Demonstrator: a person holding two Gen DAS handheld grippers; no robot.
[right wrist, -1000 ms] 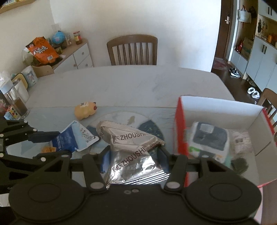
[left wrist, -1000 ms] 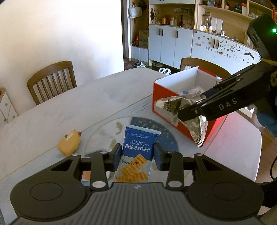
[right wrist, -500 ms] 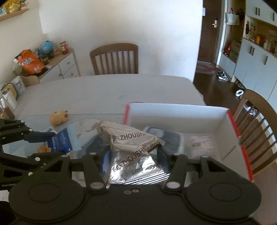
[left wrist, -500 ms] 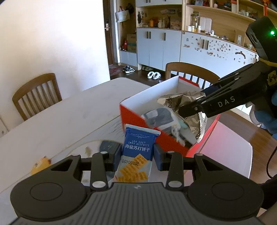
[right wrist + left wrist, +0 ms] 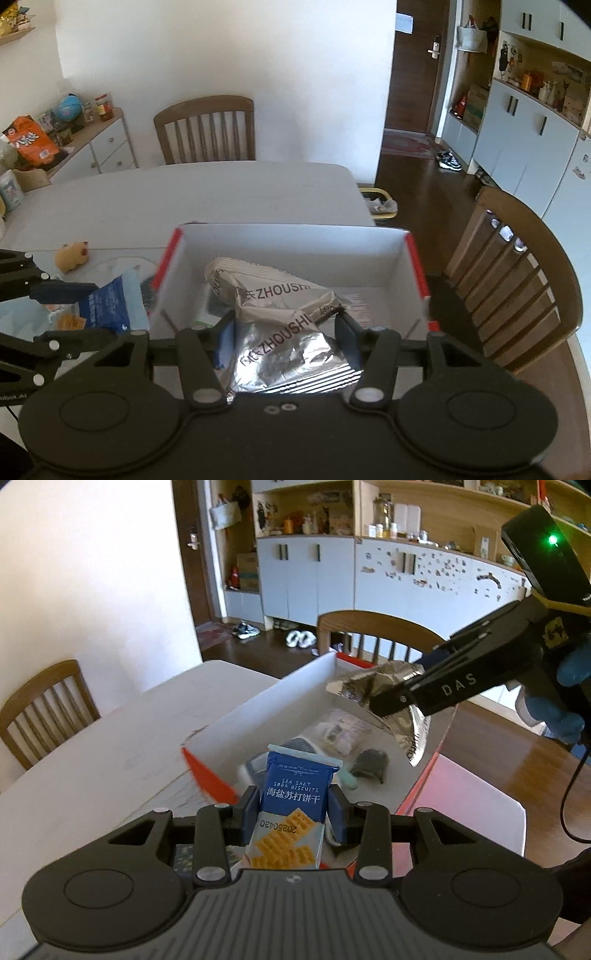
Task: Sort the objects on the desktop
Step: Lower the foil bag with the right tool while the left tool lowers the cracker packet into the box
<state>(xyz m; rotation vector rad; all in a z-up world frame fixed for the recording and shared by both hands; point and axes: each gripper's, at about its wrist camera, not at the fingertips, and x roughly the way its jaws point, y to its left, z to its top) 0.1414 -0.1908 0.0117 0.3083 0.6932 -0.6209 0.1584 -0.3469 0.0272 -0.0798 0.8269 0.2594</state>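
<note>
We see the left hand-held gripper (image 5: 292, 814) clenched on a blue biscuit packet (image 5: 291, 805), which stands upright between its pads, held above the near left corner of the red box (image 5: 258, 720); the right hand-held gripper (image 5: 284, 339) grips a crumpled silver foil bag (image 5: 280, 325), and from the right wrist view the bag hangs over the open box (image 5: 291, 240); in the left wrist view that same foil bag (image 5: 373, 685) sits over the far right part of the box, pinched in the right hand-held gripper (image 5: 391, 701), which a blue-gloved hand (image 5: 565, 698) carries; inside the box we make out a dark grey pouch (image 5: 369, 766), a pale printed packet (image 5: 338, 733) and other items too blurred to name; the box rests on the white bench (image 5: 184, 199), at its right end; to the left on the bench lies a small yellow toy (image 5: 72, 254); wooden chairs (image 5: 207, 129) stand at the far side and to the right.
</note>
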